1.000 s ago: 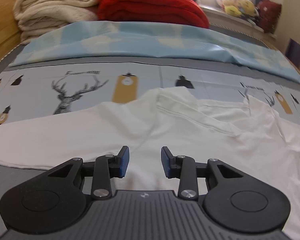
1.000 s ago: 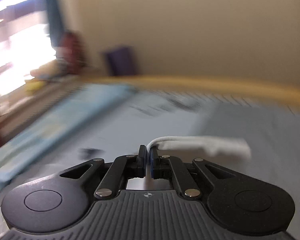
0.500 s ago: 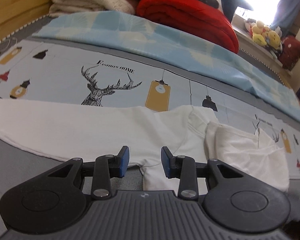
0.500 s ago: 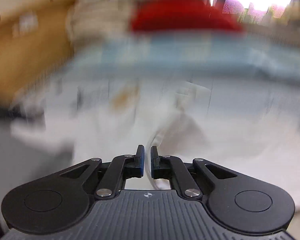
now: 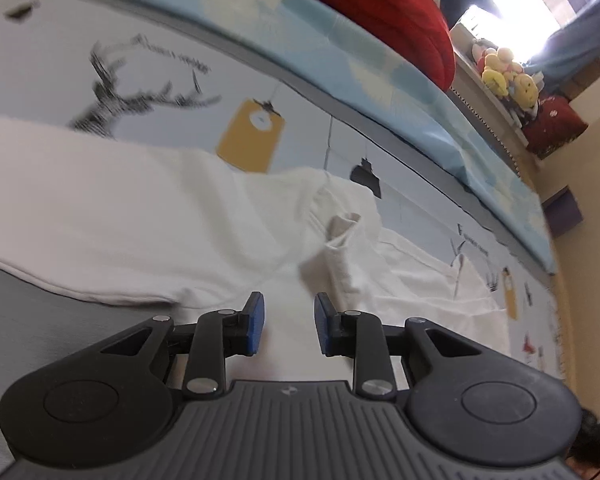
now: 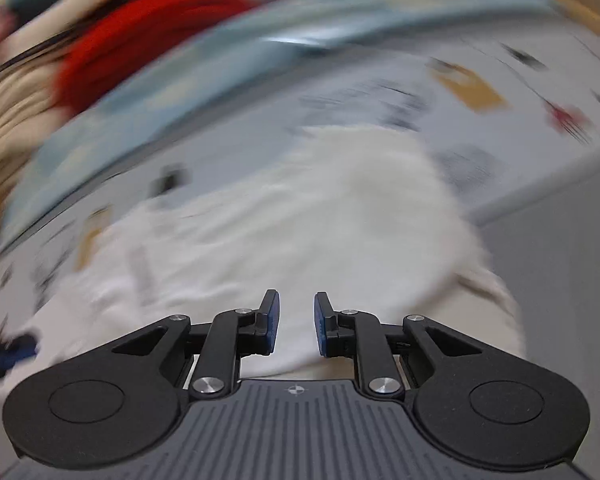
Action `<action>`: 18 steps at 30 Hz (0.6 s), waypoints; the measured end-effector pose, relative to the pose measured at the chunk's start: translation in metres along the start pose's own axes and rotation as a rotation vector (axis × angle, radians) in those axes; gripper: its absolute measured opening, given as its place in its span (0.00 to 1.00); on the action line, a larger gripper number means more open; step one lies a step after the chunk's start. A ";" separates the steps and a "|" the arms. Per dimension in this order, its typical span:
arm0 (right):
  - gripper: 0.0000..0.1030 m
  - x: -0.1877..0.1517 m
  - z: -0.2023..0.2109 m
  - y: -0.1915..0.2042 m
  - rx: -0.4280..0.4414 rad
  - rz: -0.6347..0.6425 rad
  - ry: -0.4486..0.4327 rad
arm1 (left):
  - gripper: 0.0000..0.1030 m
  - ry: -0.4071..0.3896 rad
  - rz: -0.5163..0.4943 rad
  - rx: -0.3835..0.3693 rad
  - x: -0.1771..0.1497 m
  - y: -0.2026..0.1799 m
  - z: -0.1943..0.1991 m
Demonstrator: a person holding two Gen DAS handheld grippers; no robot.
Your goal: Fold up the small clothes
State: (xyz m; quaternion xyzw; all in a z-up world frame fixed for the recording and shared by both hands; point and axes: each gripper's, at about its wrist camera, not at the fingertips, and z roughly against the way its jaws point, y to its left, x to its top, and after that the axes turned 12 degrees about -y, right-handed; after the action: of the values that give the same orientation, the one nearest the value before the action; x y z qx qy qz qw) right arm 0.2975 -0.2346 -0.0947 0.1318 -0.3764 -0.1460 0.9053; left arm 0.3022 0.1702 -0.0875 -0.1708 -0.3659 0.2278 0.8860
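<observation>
A white shirt (image 5: 140, 216) lies spread on the printed bed sheet (image 5: 260, 132), with one sleeve (image 5: 348, 240) folded over and standing up in a crease. My left gripper (image 5: 288, 308) hovers low over the shirt near that sleeve. Its jaws are closing, and white cloth shows beneath the gap, but the pads grip nothing. The right wrist view is blurred by motion. There the white shirt (image 6: 300, 216) fills the middle. Over its near edge my right gripper (image 6: 296, 312) has its jaws opening, and nothing is pinched between the blue pads.
At the back of the bed lie a red blanket (image 5: 380, 4) and a long light blue cushion (image 5: 340, 68). Yellow plush toys (image 5: 508, 72) sit on the window ledge. A plain grey strip of bedding (image 5: 40, 320) runs along the near left.
The right gripper was shut on a fold of white cloth and has swung across the bed; its jaws have now parted and the cloth is free. The left gripper rolled, shifted toward the sleeve and narrowed.
</observation>
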 end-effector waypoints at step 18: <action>0.24 0.014 -0.031 -0.080 -0.081 -0.272 0.173 | 0.06 -0.004 -0.017 -0.007 -0.007 -0.043 -0.086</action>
State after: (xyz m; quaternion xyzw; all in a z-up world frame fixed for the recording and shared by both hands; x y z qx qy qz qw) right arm 0.3160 -0.3093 -0.1347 0.1569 -0.2695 -0.2705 0.9108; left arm 0.3723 0.1195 -0.1291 -0.1706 -0.3699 0.2195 0.8865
